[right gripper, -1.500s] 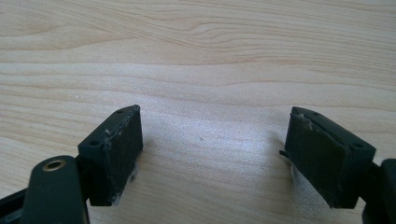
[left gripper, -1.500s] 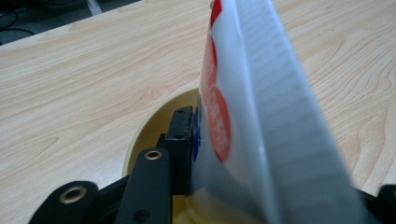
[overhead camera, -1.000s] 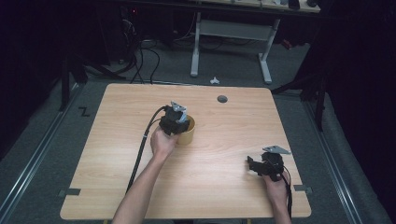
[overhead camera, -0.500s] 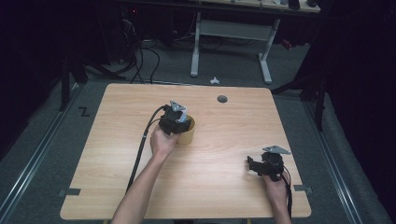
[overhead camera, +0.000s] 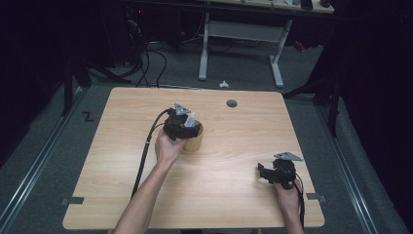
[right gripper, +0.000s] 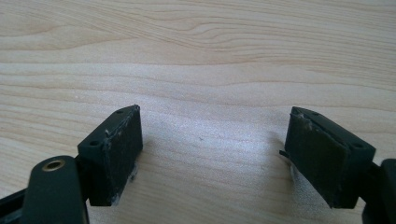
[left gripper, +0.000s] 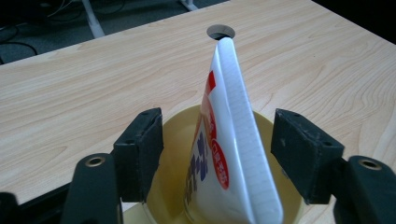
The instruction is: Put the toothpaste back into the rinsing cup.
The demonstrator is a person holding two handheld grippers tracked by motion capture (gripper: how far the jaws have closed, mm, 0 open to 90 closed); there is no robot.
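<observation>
Placement looks done: a white printed pouch (left gripper: 229, 154) is seen standing in the yellow cup (overhead camera: 194, 140) mid-bench, freed by the left gripper (left gripper: 217, 156), whose jaws have just been opening. The right gripper (right gripper: 215, 154) is held wide and empty; withdrawal is left.

Bright, even light from overhead on the wooden table (overhead camera: 224, 185); deep dark all round it, floor and desk frame barely readable. Soft glare across the tabletop centre in the high view, which is coarse and slightly soft. Short, faint shadows under the left gripper (left gripper: 217, 154) and the right gripper (right gripper: 212, 149). Sharp wood grain between and beyond the right jaws, mild sheen ahead of them. Crisp white tube (left gripper: 233, 154) between the left jaws, nearest edge slightly blurred. Yellow cup (left gripper: 177, 140) evenly lit below. Slight wide-angle stretch at frame edges.
</observation>
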